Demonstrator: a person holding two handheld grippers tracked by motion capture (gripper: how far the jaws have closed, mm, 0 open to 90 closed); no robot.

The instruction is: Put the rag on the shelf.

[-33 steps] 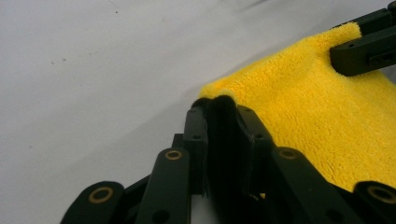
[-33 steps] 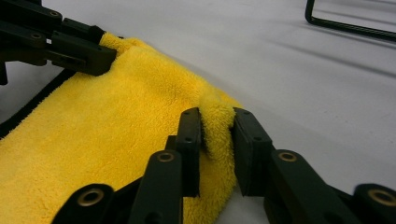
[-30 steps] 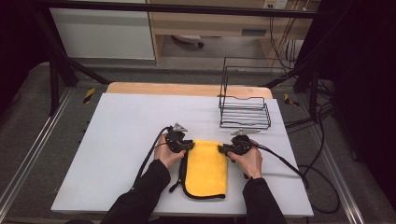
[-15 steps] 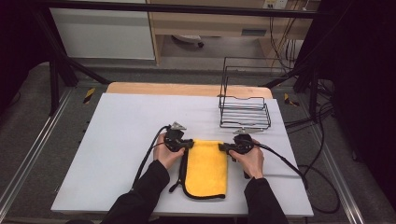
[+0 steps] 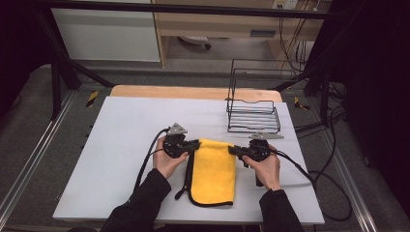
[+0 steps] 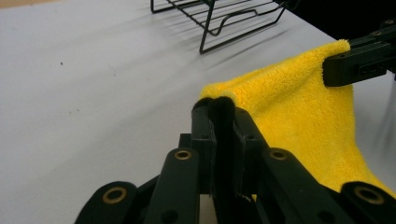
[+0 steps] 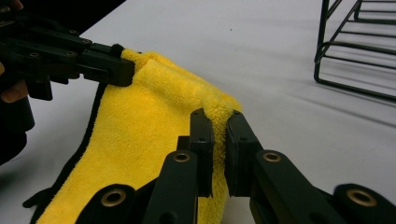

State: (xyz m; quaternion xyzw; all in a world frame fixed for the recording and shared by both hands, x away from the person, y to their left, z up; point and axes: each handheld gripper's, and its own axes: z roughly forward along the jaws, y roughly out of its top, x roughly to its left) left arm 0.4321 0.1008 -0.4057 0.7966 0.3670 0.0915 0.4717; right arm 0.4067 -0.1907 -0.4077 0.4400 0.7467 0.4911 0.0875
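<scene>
1. Yellow cloth point(image 5: 213, 170) with a black edging is seen on the white table point(image 5: 121, 145), near the front edge and between the two hands; its far edge is lifted off the surface while the near part lies flat.
2. The left gripper point(image 5: 192, 145) is clamped tight on the far left corner of the cloth, with the black hem pinched between its jaws in the left gripper view point(image 6: 219, 116).
3. The right gripper point(image 5: 233, 151) is closed on the far right corner, yellow pile being squeezed between its jaws in the right gripper view point(image 7: 218, 123).
4. The far edge of the cloth is held stretched between the two grippers, sagging slightly in the middle.
5. A black wire rack point(image 5: 253, 108) is placed at the far right of the table, apart from the cloth.
</scene>
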